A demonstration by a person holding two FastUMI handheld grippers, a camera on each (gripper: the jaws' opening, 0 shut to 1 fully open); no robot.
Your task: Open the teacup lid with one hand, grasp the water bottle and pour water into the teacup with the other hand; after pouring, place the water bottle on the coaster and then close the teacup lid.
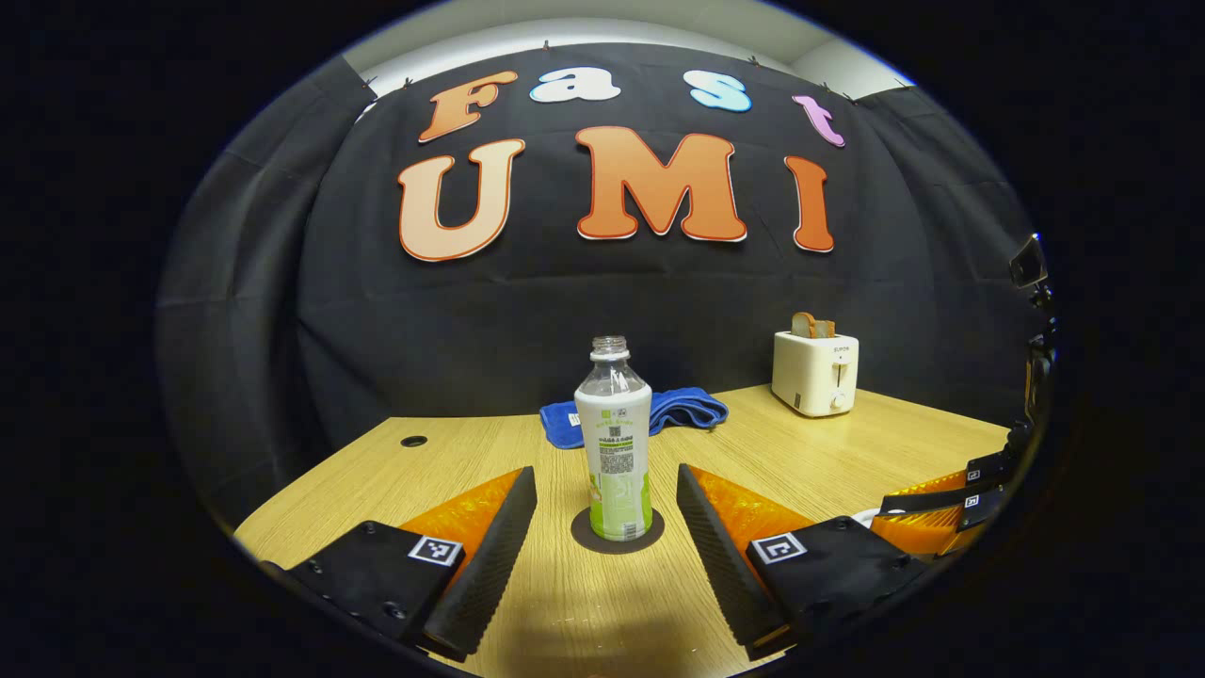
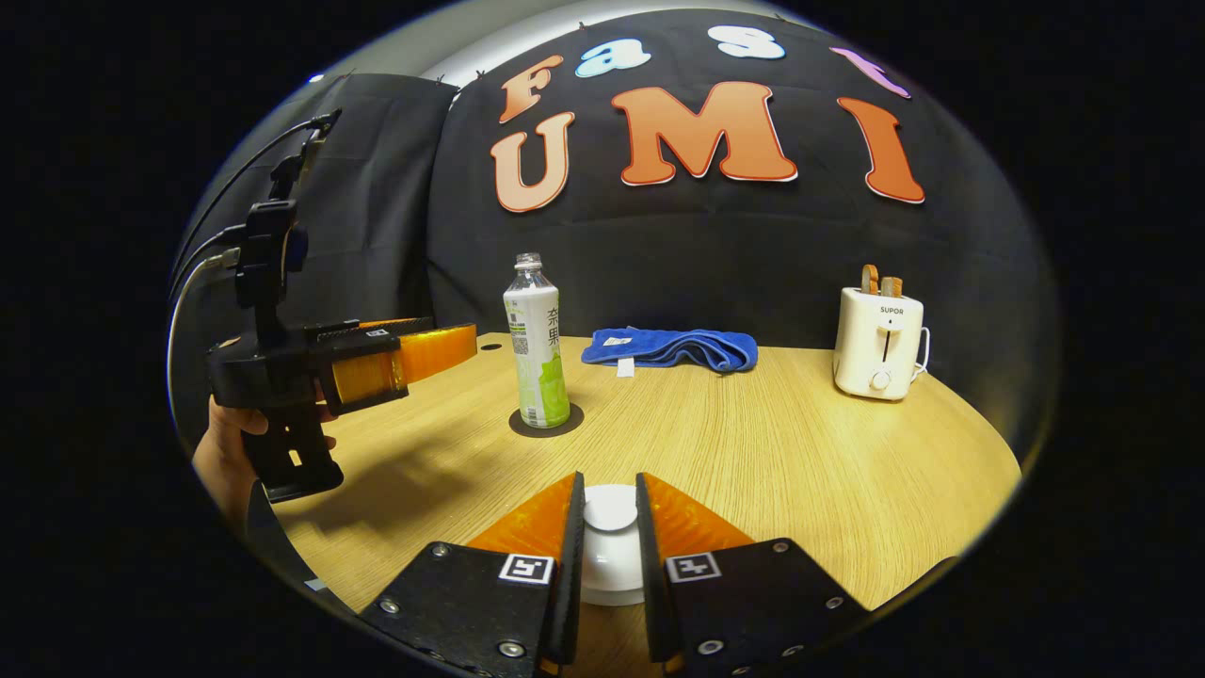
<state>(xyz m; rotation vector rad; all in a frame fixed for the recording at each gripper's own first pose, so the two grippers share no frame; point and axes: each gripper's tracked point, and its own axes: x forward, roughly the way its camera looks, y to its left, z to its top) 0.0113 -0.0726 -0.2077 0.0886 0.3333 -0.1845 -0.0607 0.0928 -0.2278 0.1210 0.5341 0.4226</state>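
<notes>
Right gripper [image 2: 610, 513] clamps round white lid knob [image 2: 610, 508]; left gripper [image 1: 607, 490] released; uncapped plastic bottle [image 1: 614, 443] on coaster [image 1: 653, 534].

Background stuff: a wood-grain table [image 2: 800, 452] with a small round cable hole [image 1: 413, 441] near its back edge, a crumpled blue towel [image 2: 673, 347] lying by the wall, and a cream toaster [image 2: 880, 343] with two toast slices [image 2: 879, 281] poking out the top.

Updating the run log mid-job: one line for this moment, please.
water bottle: upright on coaster, uncapped | left gripper: open, facing bottle | right gripper: fingers around teacup lid knob | lid on
</notes>
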